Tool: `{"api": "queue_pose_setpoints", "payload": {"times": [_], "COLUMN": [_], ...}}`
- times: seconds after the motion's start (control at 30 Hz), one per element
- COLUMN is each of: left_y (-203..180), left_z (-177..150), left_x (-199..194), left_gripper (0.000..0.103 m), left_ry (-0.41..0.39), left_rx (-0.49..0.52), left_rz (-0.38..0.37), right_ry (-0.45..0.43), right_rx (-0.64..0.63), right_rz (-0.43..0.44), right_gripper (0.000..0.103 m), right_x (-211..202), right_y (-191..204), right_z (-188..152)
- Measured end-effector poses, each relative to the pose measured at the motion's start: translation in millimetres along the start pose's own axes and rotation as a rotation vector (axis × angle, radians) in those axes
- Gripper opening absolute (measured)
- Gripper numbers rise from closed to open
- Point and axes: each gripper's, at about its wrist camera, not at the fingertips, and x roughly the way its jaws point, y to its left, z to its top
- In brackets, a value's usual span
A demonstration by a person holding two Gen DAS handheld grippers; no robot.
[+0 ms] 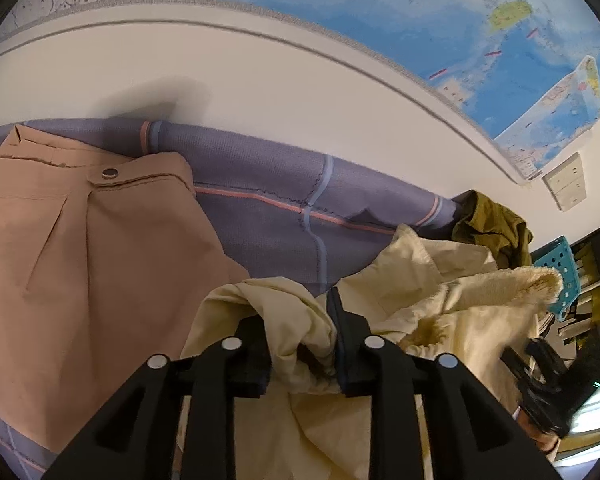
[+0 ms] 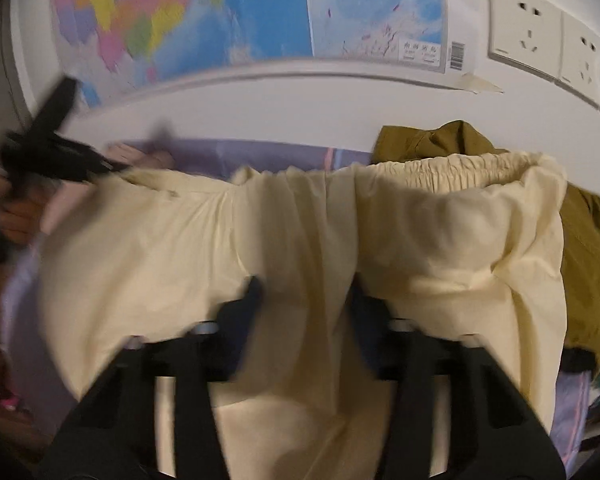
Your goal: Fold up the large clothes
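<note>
Cream trousers (image 2: 440, 240) bunch between both grippers' fingers (image 1: 346, 344), left (image 1: 300, 344) and right (image 2: 304, 300) gripping.

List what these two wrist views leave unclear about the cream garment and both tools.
- Cream garment: its lower part is cut off by the bottom edge and hidden behind the right tool in the right wrist view.
- Right tool's hold: motion blur hides whether its pads press the cloth.
- Left tool: bunched cloth covers the pads' contact, left wrist view.
- Olive garment: mostly hidden behind the cream one.
</note>
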Motion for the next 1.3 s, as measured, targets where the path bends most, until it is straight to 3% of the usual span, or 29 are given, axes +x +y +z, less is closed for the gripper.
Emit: {"api": "queue_pose_setpoints", "payload": {"times": [0.03,0.1,0.23,0.37,0.5,0.6,0.67,0.7,0.73,0.8,0.87,0.93,0.97,1.03,1.13,1.2,1.3], "left_y": [-1.5,-4.8,-15.6,-24.6,-35.2,-43.2,-42.8,-41.2,-40.4,-36.6,-31.0,-19.5,-8.2,12.0,34.4,44.4,39.4], "left_z": [-1.1,-4.5,-19.4,-41.8,-62.6,-83.1,-89.4,-91.3,-92.6,-99.5,-111.3,-128.7,-138.2,-147.8,-159.4,-164.9,-171.2], "left_x": [-6.9,-21.3,-62.4,-101.1,-79.7,-33.6,-5.2,4.2,6.3,-5.7,-27.1,-54.5,-67.9,-77.8,-69.0,-58.4,-44.8], "left_gripper": [0.032,0.038,0.046,0.068,0.068,0.067,0.063,0.062,0.061,0.060,0.067,0.076,0.081,0.085,0.085,0.085,0.089], "left_ry": [-0.023,-0.062,-0.183,-0.344,-0.262,-0.141,-0.088,-0.089,-0.097,-0.155,-0.237,-0.350,-0.392,-0.404,-0.344,-0.292,-0.248], "left_rx": [0.003,0.022,0.099,0.190,0.279,0.350,0.360,0.363,0.365,0.347,0.322,0.305,0.281,0.240,0.196,0.178,0.176], "left_rz": [-0.019,-0.057,-0.107,-0.076,-0.064,-0.036,0.066,0.111,0.127,0.104,0.075,0.086,0.093,0.117,0.172,0.135,0.037], "right_ry": [-0.005,-0.036,-0.079,-0.087,-0.084,-0.073,-0.057,-0.061,-0.063,-0.094,-0.162,-0.206,-0.214,-0.207,-0.150,-0.108,-0.094], "right_rx": [0.012,0.068,0.126,0.151,0.185,0.166,0.139,0.136,0.128,0.113,0.115,0.152,0.170,0.217,0.354,0.429,0.395], "right_rz": [-0.017,-0.005,-0.013,-0.040,-0.050,-0.064,-0.068,-0.054,-0.030,0.008,0.027,0.028,0.014,-0.022,-0.024,0.009,0.023], "right_gripper": [0.015,0.005,0.003,0.002,0.002,0.003,0.003,0.011,0.031,0.055,0.067,0.087,0.090,0.096,0.097,0.097,0.096], "right_x": [4.4,2.8,-4.0,3.0,15.6,19.0,18.2,12.7,7.9,-11.0,-44.4,-74.5,-82.3,-96.2,-97.6,-90.7,-81.5], "right_y": [-3.0,-14.1,-27.3,-33.0,-37.8,-37.2,-35.1,-35.4,-34.5,-34.6,-43.4,-60.3,-67.6,-90.2,-126.4,-140.4,-135.4], "right_z": [1.9,6.5,12.8,16.6,18.8,19.7,19.5,18.4,16.8,10.8,-3.9,-25.7,-35.0,-64.4,-111.9,-136.9,-149.2]}}
